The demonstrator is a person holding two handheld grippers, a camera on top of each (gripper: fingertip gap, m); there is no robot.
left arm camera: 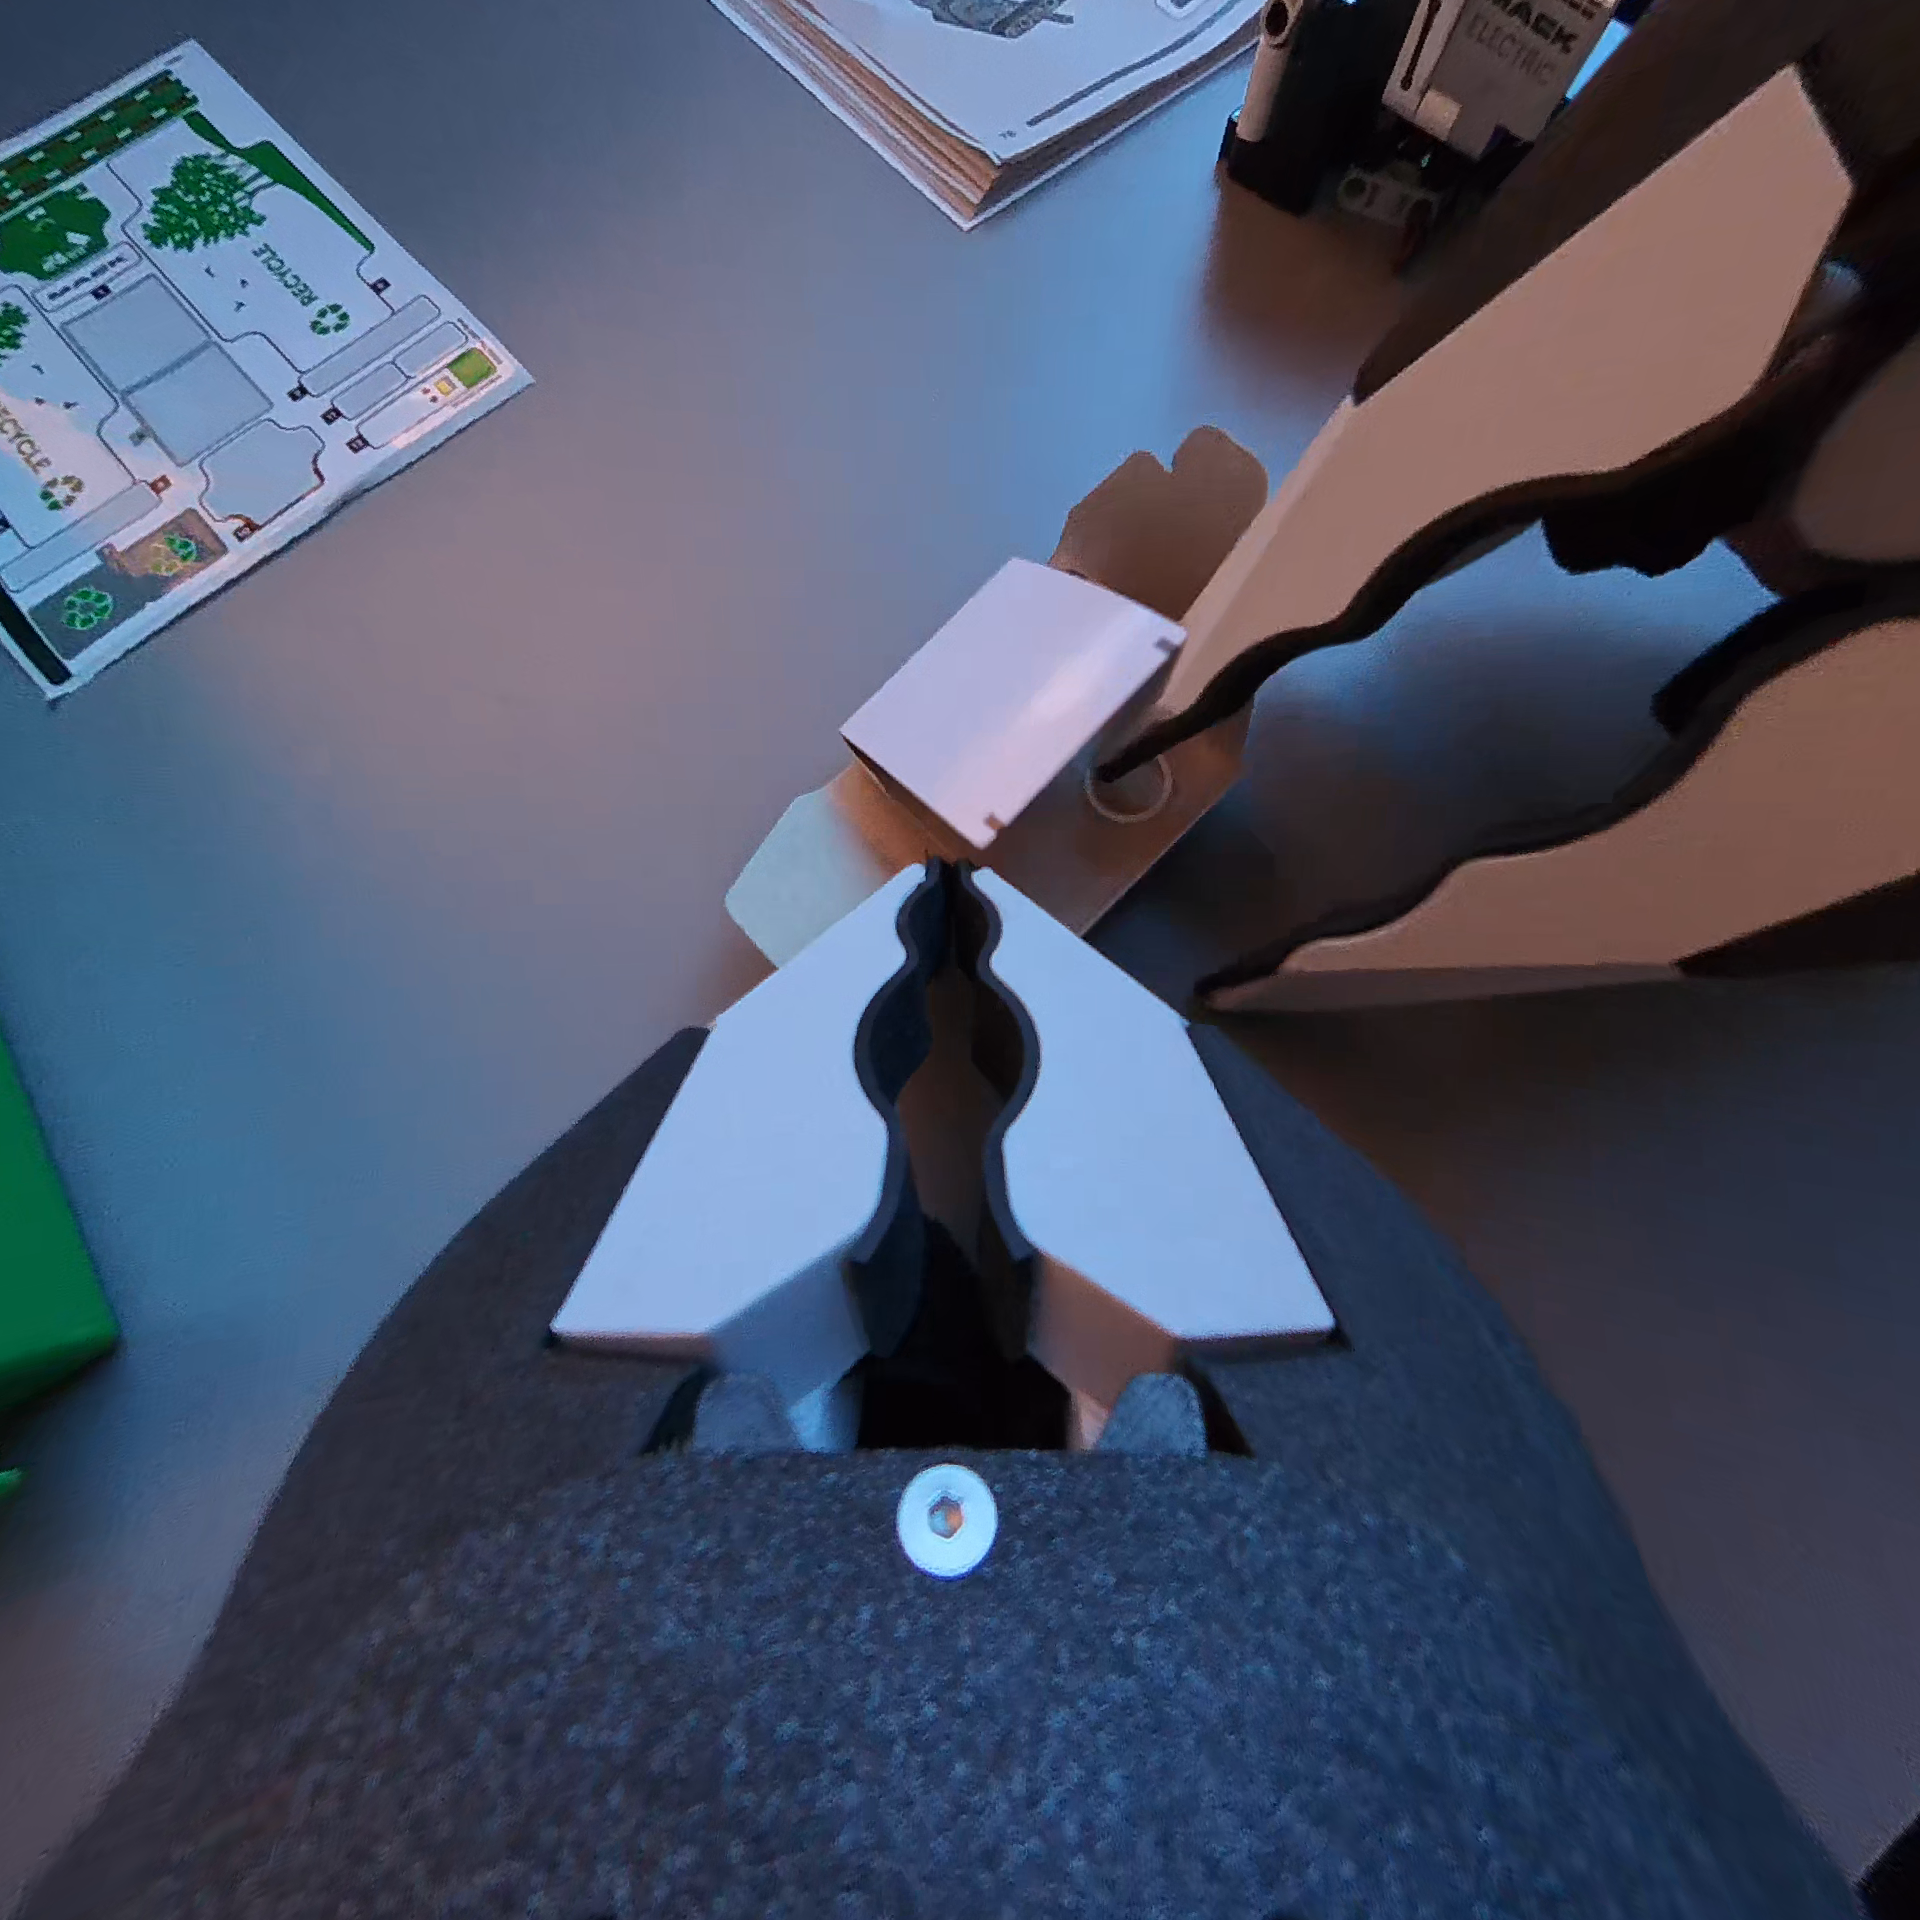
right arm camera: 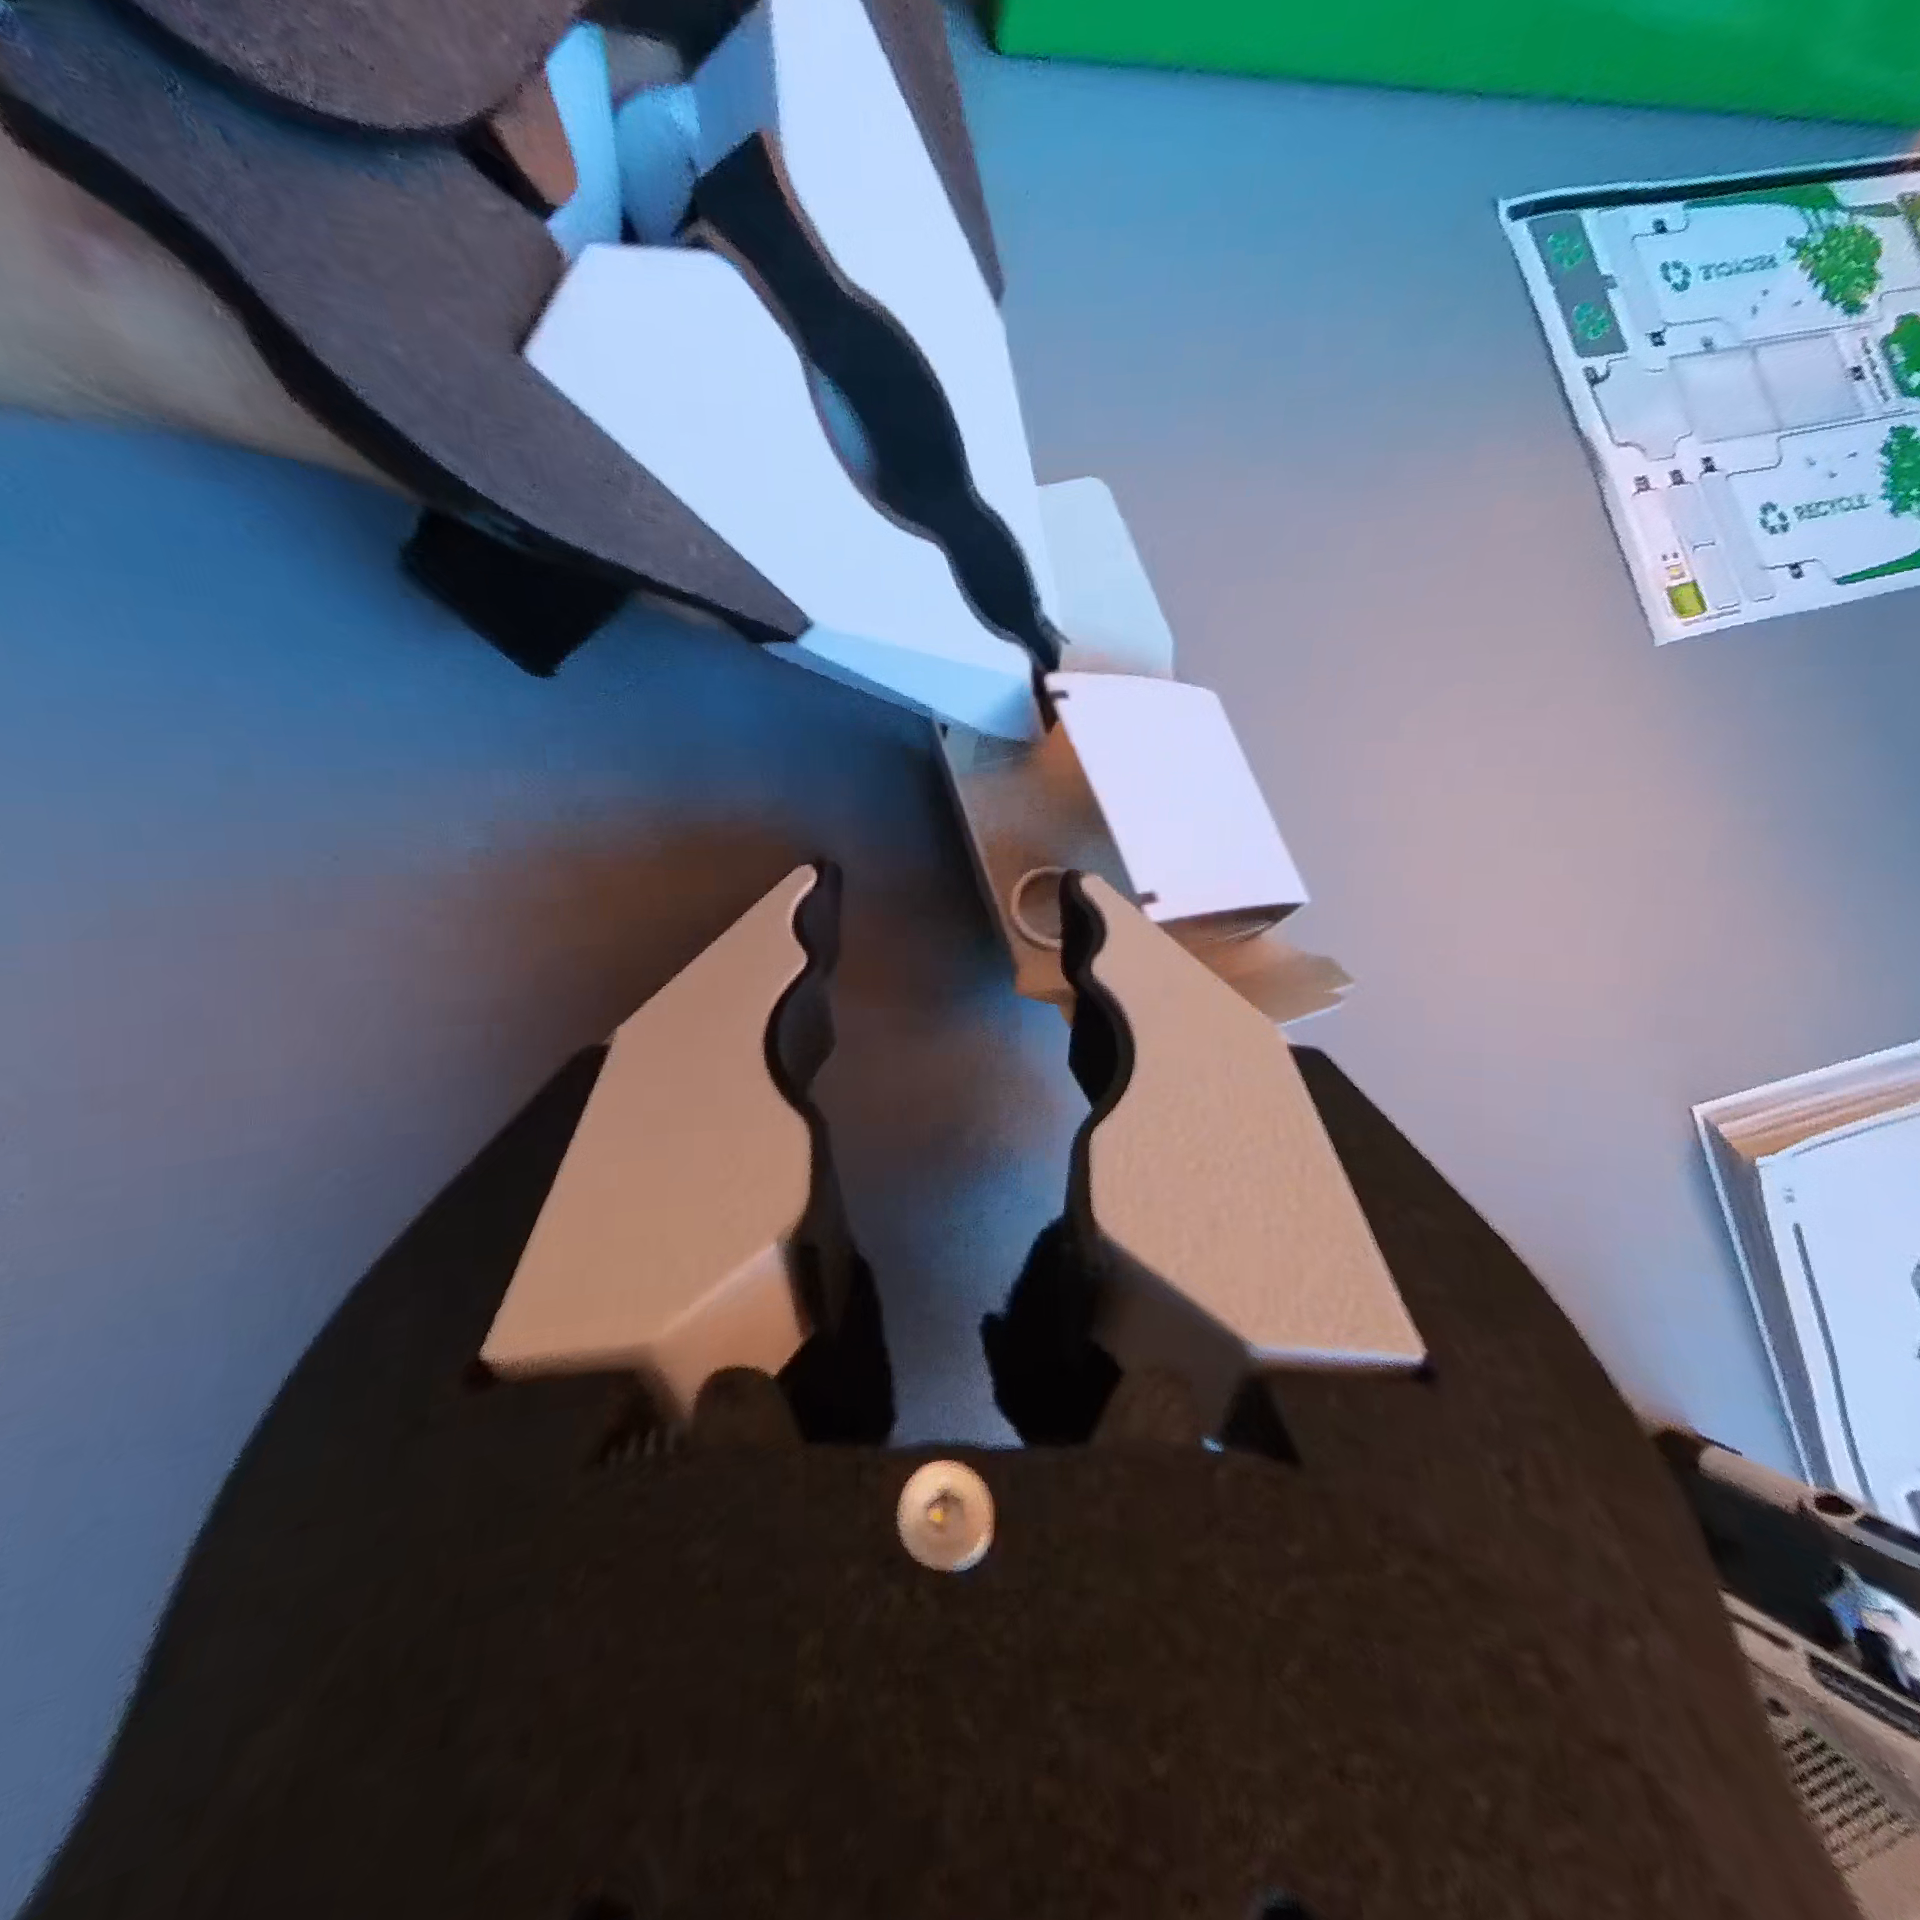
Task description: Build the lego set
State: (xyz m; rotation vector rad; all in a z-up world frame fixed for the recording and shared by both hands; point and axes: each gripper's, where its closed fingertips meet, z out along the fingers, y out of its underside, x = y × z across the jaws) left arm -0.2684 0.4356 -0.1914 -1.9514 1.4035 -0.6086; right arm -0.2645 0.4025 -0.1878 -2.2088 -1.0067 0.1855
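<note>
A small opened cardboard box, white outside and brown inside, lies on the grey table with its flaps spread. It also shows in the right wrist view. My left gripper is shut, its tips pinching the near edge of the box; the right wrist view shows it at the box's corner. My right gripper is open and holds nothing. One of its fingertips rests at a round ring on the box's brown flap.
A sticker sheet lies at the left and shows in the right wrist view. An instruction booklet and a black and white partly built model stand beyond. A green box is at the left edge. My left and right fingertips are right by each other.
</note>
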